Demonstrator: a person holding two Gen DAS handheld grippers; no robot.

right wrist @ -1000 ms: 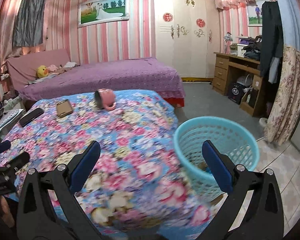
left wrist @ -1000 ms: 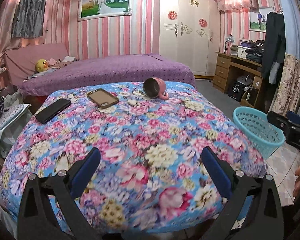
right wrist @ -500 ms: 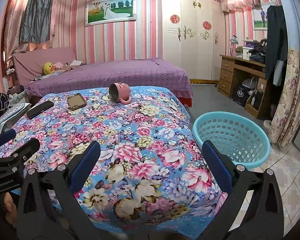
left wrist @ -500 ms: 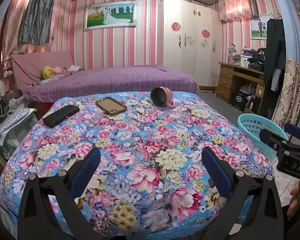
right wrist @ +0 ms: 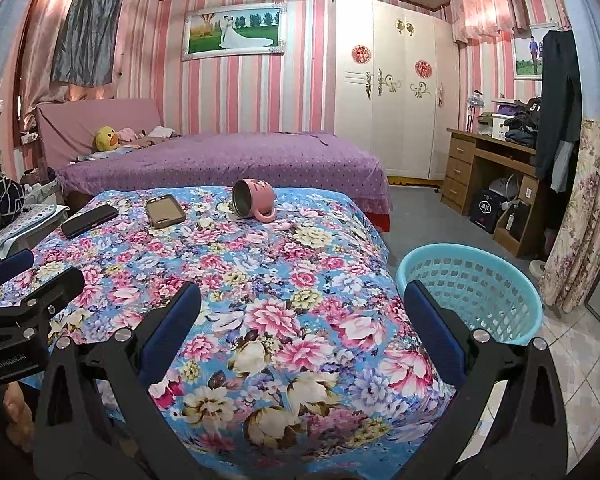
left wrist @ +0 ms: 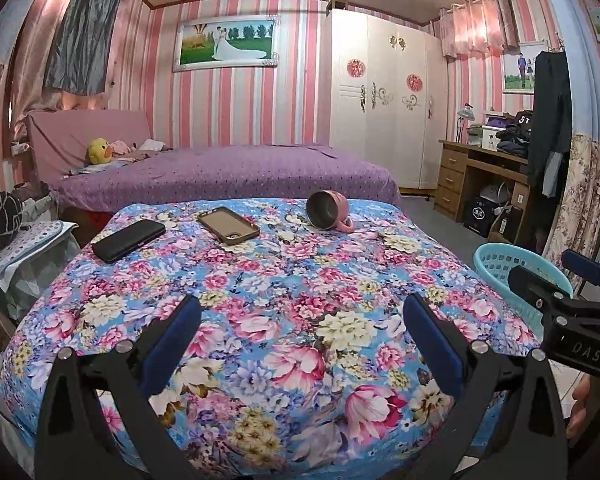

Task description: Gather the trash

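Observation:
A turquoise mesh basket [right wrist: 470, 290] stands on the tiled floor at the right of a table with a floral cloth [right wrist: 268, 292]; its rim [left wrist: 500, 256] shows at the right of the left wrist view. My left gripper [left wrist: 302, 336] hangs open above the near part of the cloth, nothing between its blue pads. My right gripper [right wrist: 302, 328] is open too, near the table's front right corner, its right finger [right wrist: 434, 332] in front of the basket. No loose trash shows on the cloth. The basket's inside is hidden.
At the far end of the cloth lie a pink mug [left wrist: 328, 216] on its side, a brown-cased phone [left wrist: 228, 225] and a black phone [left wrist: 128, 240]. Behind is a purple bed [left wrist: 220, 176]; a wooden desk [left wrist: 484, 184] and wardrobe stand right.
Both grippers have pulled back and tilted up from the basket and table edge. The right gripper's view swung left off the basket onto the cloth. Both stayed open.

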